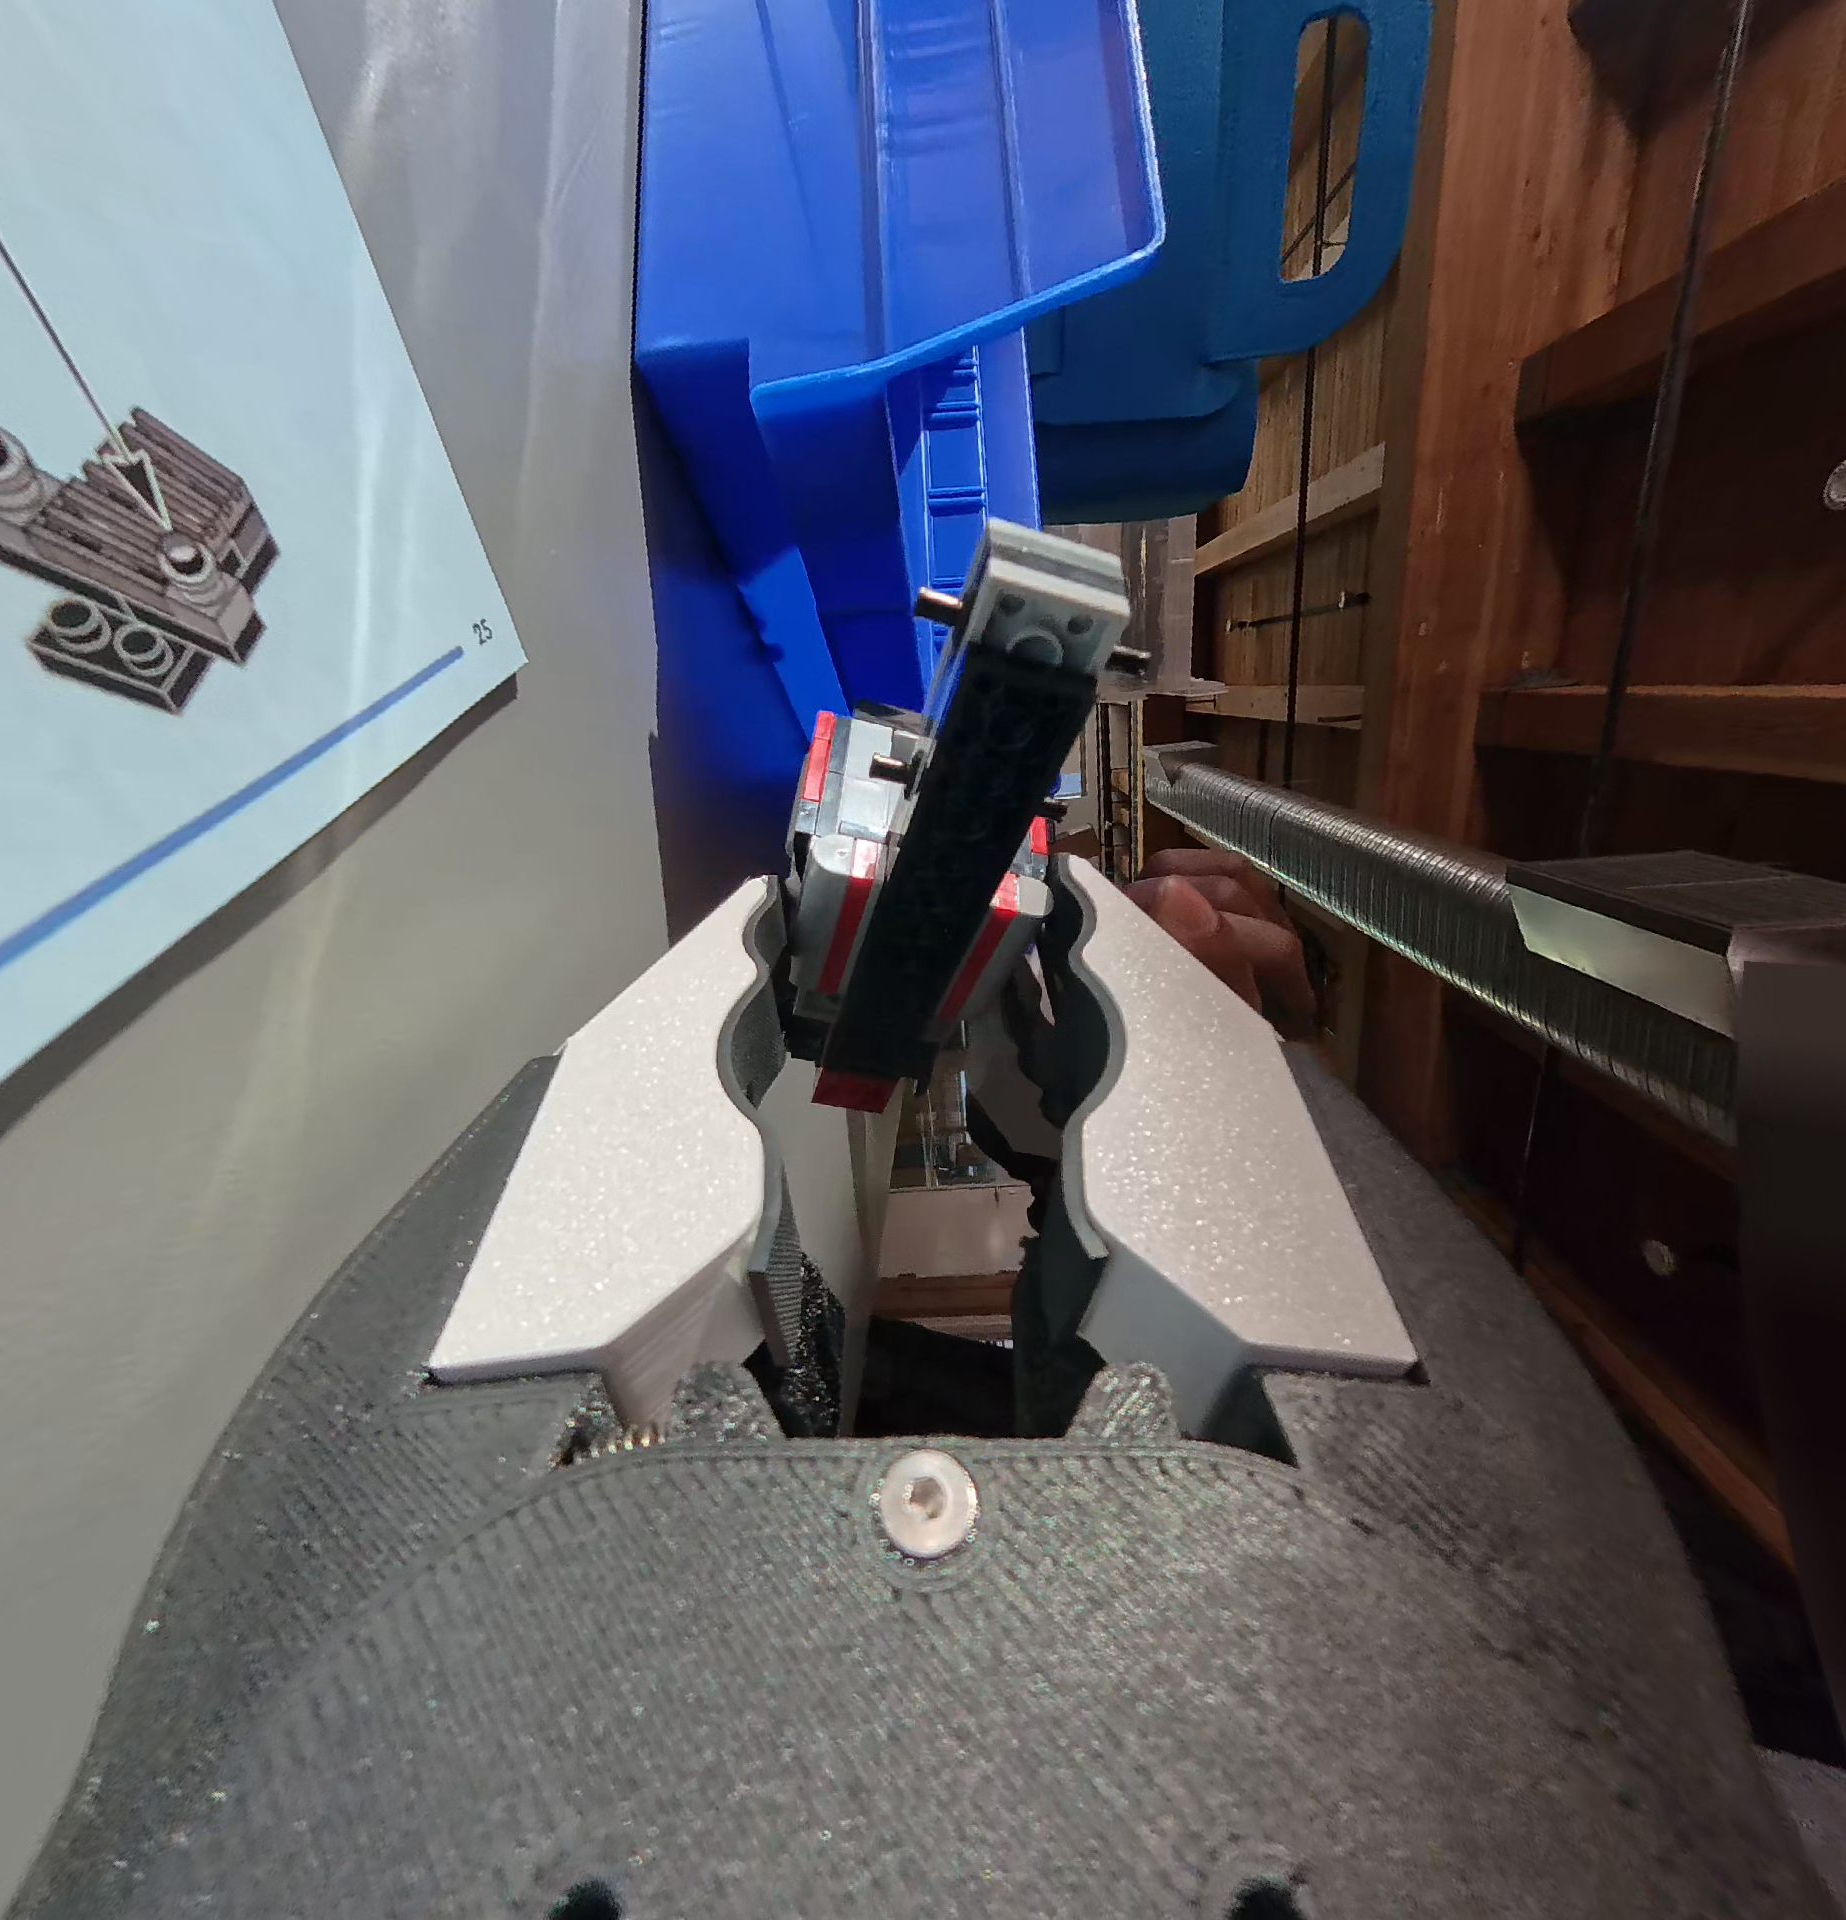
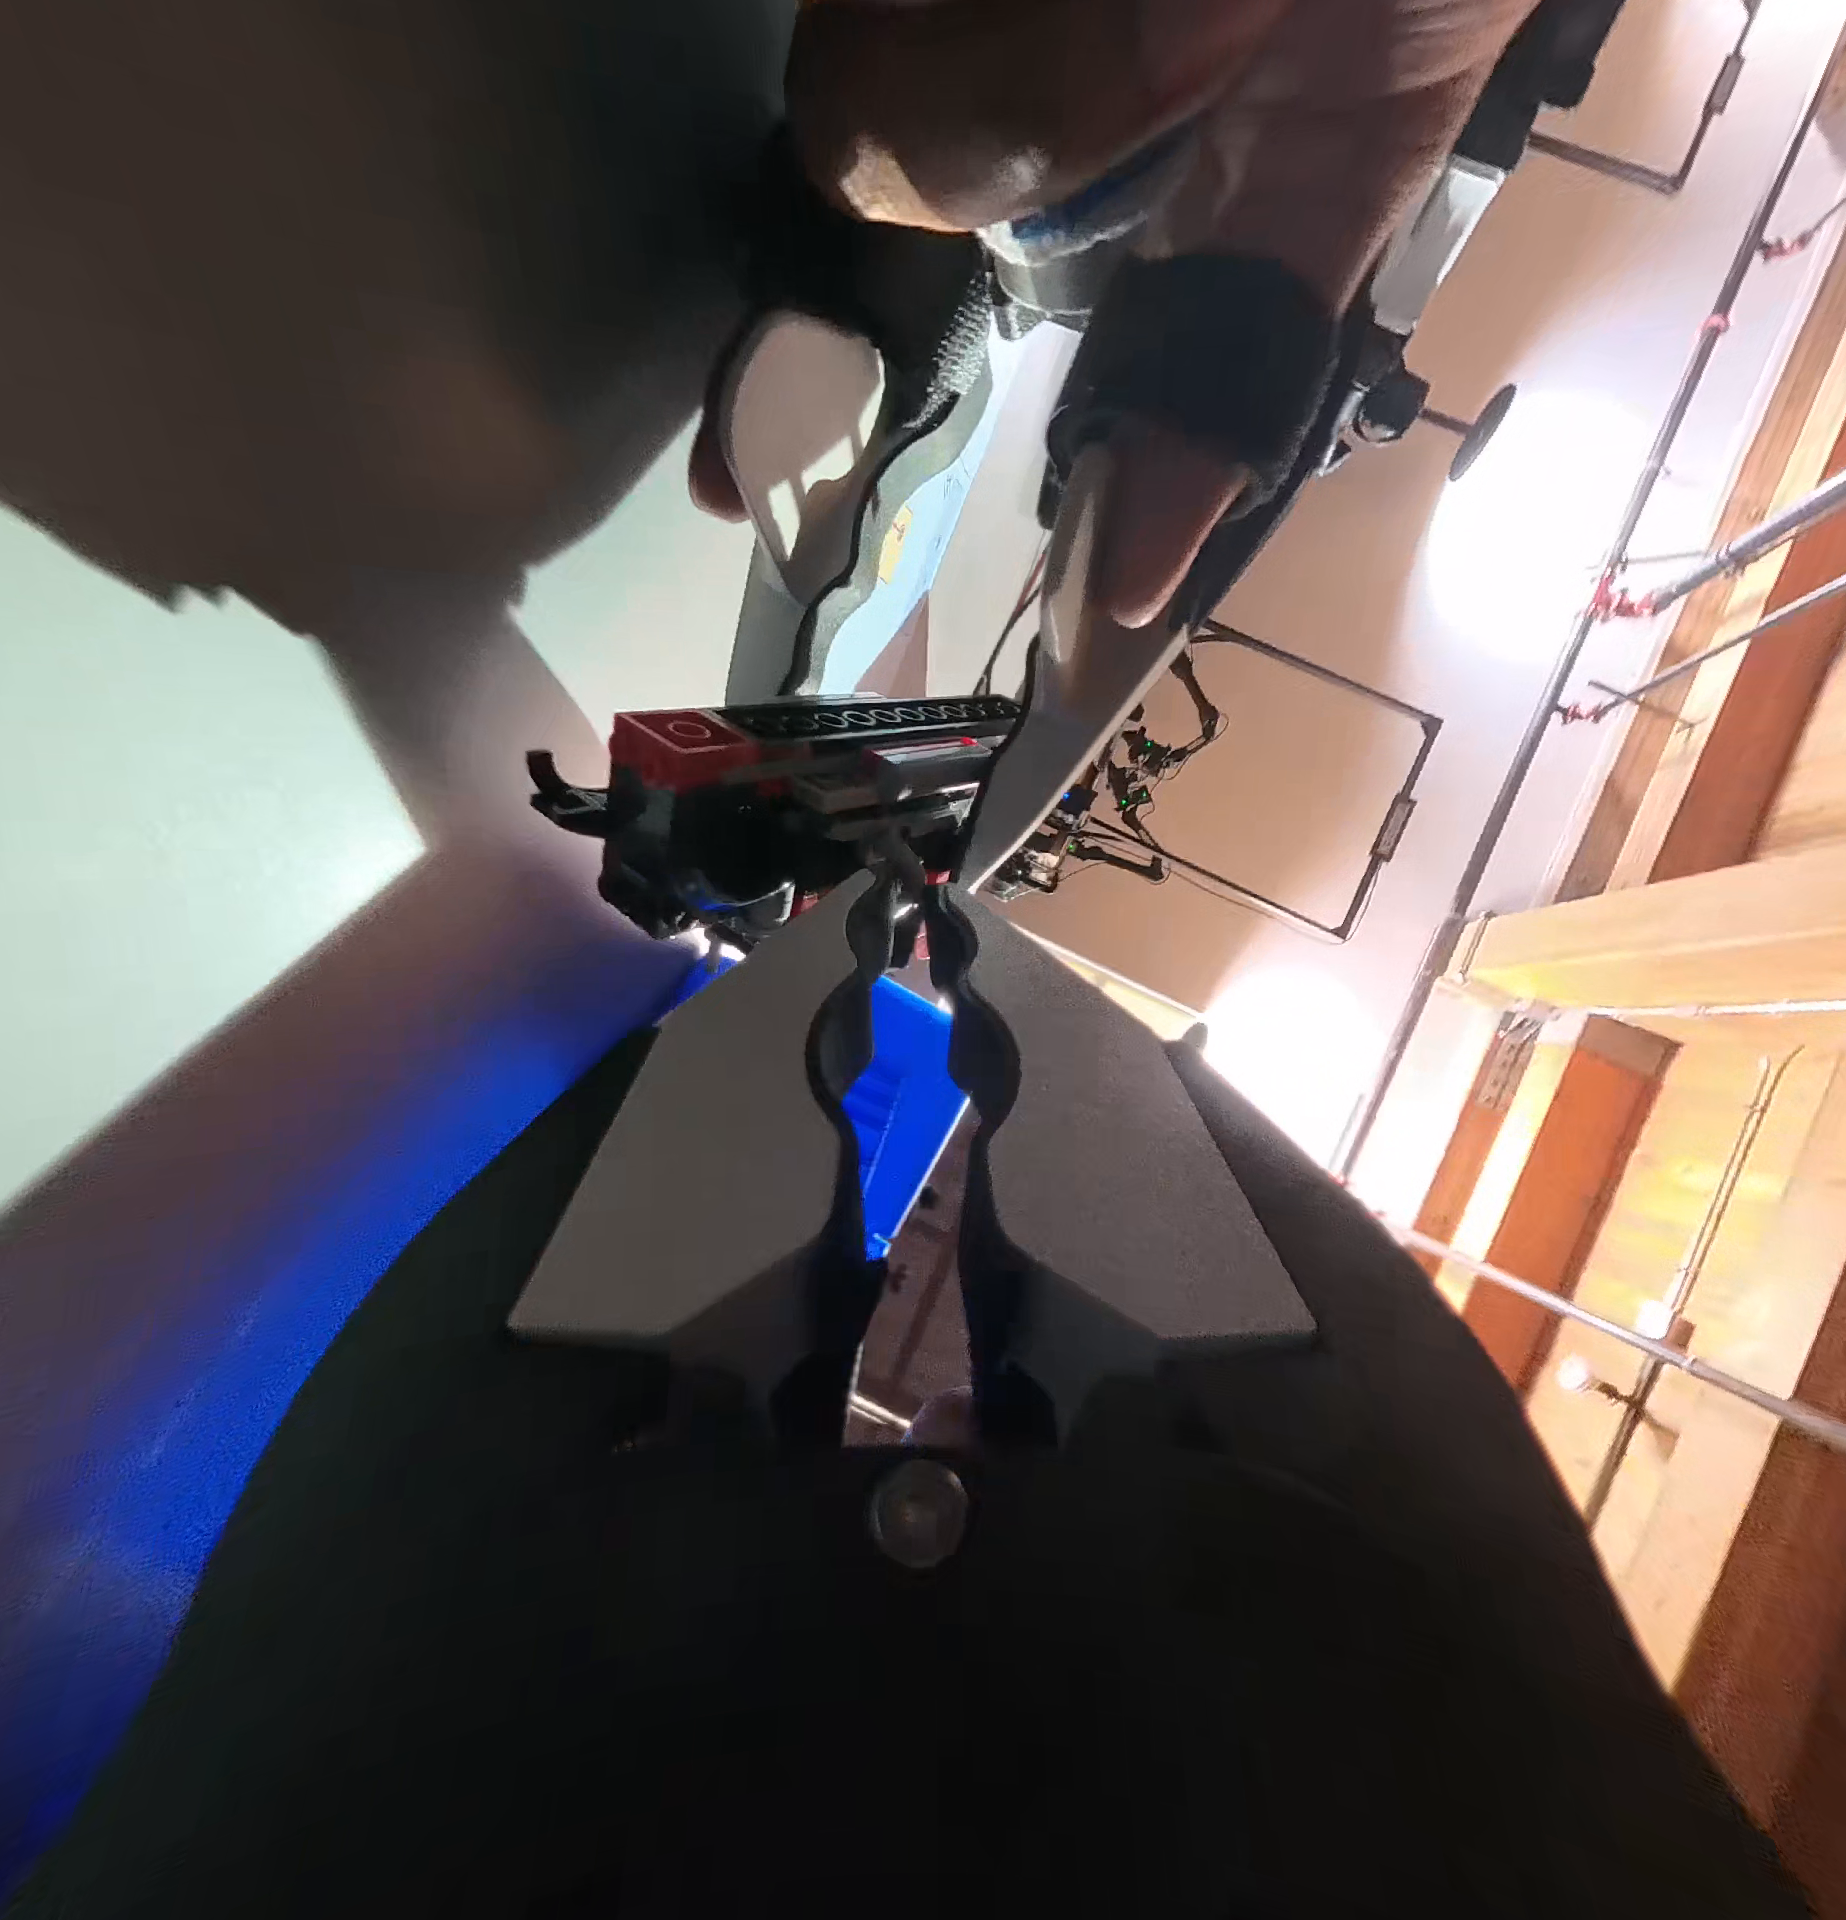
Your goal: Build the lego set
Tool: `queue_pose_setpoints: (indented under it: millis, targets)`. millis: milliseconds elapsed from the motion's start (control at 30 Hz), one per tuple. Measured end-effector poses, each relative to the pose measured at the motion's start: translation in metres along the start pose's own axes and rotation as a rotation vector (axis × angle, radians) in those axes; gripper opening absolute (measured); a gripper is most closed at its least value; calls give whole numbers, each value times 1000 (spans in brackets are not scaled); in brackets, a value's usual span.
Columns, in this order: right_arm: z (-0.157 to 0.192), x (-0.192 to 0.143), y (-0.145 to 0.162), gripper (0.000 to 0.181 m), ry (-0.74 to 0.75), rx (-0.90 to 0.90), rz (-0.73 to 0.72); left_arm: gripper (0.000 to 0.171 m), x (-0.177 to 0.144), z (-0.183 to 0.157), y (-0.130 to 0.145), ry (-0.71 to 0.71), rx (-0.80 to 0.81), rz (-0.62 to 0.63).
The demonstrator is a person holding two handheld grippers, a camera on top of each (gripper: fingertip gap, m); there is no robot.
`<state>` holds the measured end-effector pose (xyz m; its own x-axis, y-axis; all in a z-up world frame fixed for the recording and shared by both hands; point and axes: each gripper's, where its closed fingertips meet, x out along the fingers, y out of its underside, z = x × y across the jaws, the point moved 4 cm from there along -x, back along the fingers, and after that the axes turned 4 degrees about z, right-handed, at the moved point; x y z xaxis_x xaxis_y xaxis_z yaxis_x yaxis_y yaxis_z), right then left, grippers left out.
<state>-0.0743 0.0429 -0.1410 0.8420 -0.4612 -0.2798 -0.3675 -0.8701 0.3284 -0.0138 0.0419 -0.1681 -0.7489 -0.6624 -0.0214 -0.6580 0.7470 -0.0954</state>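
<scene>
Close in, clamping the lego model (image 1: 919,914) between the silver fingers of the left gripper (image 1: 924,940), jaws narrowed onto its red-and-grey body, long black plate jutting up toward 12 o'clock and ending in a light grey brick (image 1: 1049,603). Pinching the same model (image 2: 784,800) from below with the right gripper (image 2: 903,883), jaws nearly together on a small dark part at the underside; whether gripping a loose piece or the model itself, hard to tell.

Judging the handling: light, rigid plastic, smooth-sided and likely to slip, with thin black pins and a hooked clip (image 2: 555,795) at 9 o'clock probably prone to snapping off; best holding by the blocky red-and-grey core, not the long plate.

Farther out, showing an instruction page (image 1: 202,582) at 9 o'clock, blue bins (image 1: 794,416) at 12 o'clock, wooden shelving (image 1: 1625,520) at 3 o'clock. Hiding the model's lower half behind the fingers; blocking the upper right wrist view with a dark, blurred hand (image 2: 1002,135).
</scene>
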Motion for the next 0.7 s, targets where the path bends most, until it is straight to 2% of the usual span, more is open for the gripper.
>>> queue_pose_setpoints:
  millis: [267, 700]
  targets:
    - [-4, 9, 1, 7, -56, -150, 19, 50, -2, 2, -1, 1, -40, -29]
    - [-23, 16, 7, 8, 1, 41, -75, 49, -6, -10, -7, 86, -79, -69]
